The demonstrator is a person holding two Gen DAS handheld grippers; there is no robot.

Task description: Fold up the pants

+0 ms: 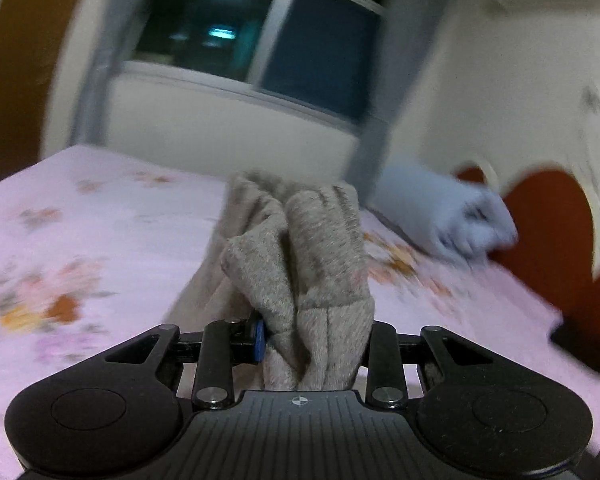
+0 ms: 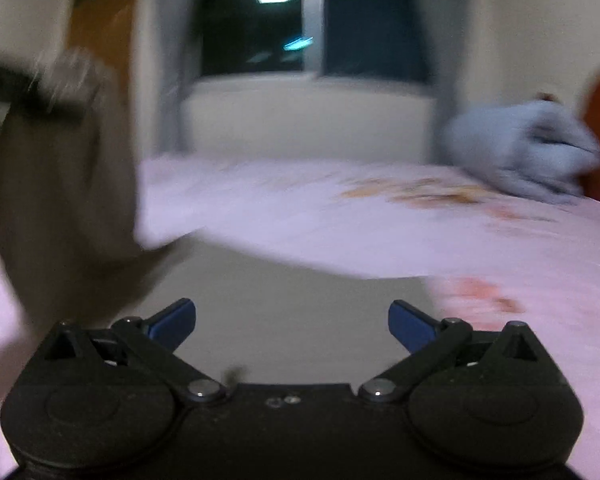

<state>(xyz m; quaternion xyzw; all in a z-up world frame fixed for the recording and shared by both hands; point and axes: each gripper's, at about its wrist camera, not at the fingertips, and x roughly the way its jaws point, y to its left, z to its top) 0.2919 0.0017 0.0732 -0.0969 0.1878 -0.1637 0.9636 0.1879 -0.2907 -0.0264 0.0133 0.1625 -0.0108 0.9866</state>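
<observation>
The pants (image 1: 296,264) are grey-brown fleece. In the left wrist view my left gripper (image 1: 312,340) is shut on a bunched part of them and holds it above the pink floral bed sheet (image 1: 100,232). In the right wrist view the pants (image 2: 68,184) hang at the left from the other gripper, and a flat part of them (image 2: 284,320) lies on the bed under my right gripper (image 2: 292,322). My right gripper is open and empty, its blue fingertips (image 2: 172,320) wide apart just above the cloth. Both views are blurred.
A rolled light-blue blanket (image 1: 444,212) lies at the bed's far right, also in the right wrist view (image 2: 520,152). A red-brown headboard (image 1: 548,224) stands at the right. A dark window (image 1: 260,28) and white wall lie beyond the bed. A dark flat object (image 1: 584,344) lies at the bed's right edge.
</observation>
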